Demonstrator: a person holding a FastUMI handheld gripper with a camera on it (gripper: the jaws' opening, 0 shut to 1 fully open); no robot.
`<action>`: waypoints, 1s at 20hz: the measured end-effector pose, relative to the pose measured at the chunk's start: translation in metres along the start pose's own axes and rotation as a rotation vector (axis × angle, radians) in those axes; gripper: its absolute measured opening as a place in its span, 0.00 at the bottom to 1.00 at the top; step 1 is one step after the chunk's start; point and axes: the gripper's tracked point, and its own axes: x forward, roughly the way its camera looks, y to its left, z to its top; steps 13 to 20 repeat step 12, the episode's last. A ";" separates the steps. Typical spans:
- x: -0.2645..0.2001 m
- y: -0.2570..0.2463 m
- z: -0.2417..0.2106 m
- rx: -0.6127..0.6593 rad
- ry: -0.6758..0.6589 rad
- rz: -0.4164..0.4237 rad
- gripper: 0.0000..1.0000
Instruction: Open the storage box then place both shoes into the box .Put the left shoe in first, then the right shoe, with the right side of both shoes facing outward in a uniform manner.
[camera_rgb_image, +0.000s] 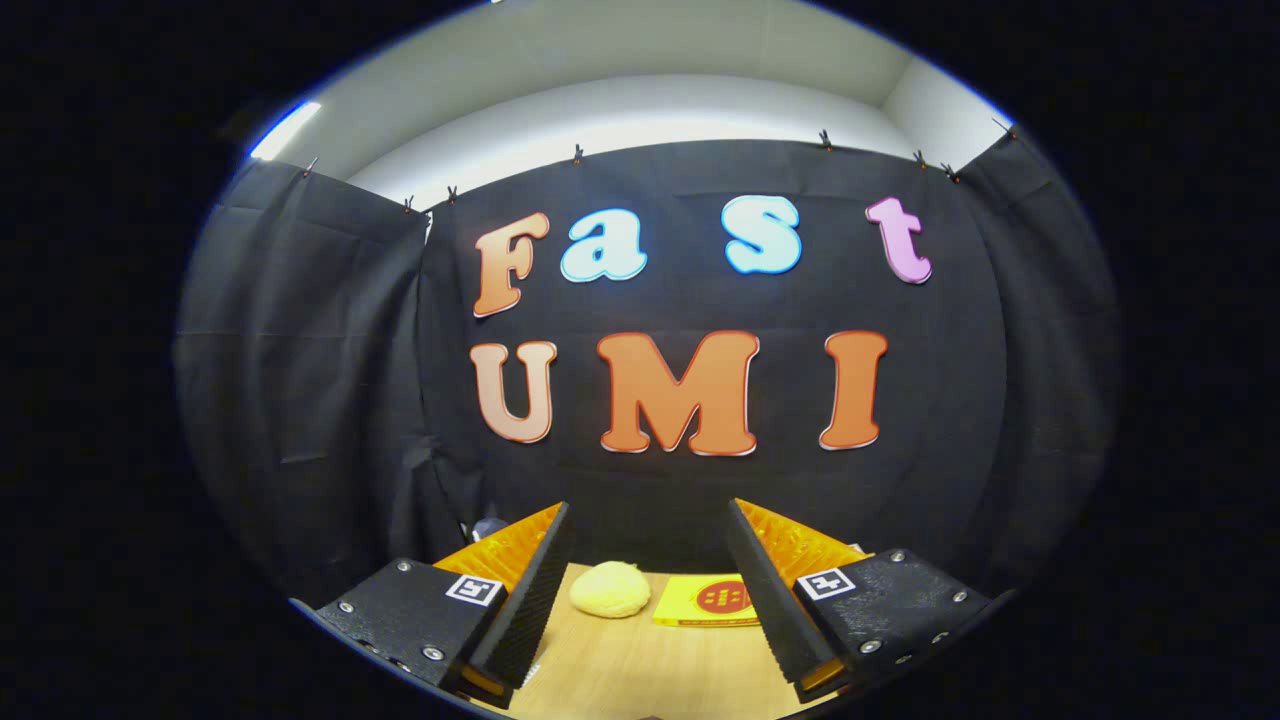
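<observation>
My gripper is open, its two fingers spread wide with nothing between them. It is held up and points level at the booth's black back wall. Beyond the fingers, a strip of wooden table runs to the foot of that wall.
A pale yellow rounded lump lies on the table just ahead, between the fingers. Next to it on the right lies a flat yellow card with a red round mark. The black cloth wall closes the back and both sides.
</observation>
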 end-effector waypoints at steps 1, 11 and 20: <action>-0.005 -0.008 0.009 -0.009 -0.026 -0.009 0.92; -0.031 -0.057 0.058 -0.082 -0.210 -0.068 0.93; -0.032 -0.060 0.060 -0.090 -0.219 -0.073 0.93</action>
